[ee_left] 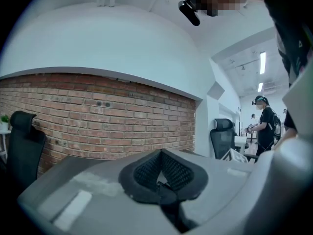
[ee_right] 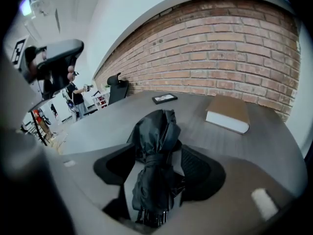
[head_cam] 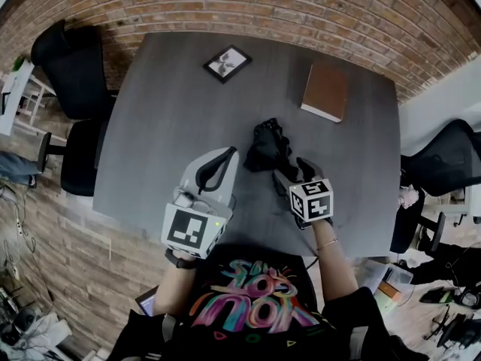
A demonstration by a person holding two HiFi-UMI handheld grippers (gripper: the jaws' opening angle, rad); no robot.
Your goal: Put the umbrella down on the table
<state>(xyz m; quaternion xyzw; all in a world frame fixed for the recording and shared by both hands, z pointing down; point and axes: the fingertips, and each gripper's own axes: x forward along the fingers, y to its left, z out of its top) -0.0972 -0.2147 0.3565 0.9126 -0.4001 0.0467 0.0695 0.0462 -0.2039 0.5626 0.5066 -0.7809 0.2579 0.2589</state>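
A dark grey tabletop [head_cam: 165, 111] is standing against a brick wall [head_cam: 248, 6], with a black office chair [head_cam: 71, 74] sitting off its left edge. A framed picture [head_cam: 227, 63] is lying near the far edge and a brown book [head_cam: 325, 92] towards the far right corner. The folded black umbrella [head_cam: 267, 145] is lying near the middle. The right gripper [head_cam: 293, 170] is flanking its near end, jaws spread, a gap showing on one side. The left gripper [ee_left: 160, 170] is hovering by the near edge, jaws pressed together on nothing
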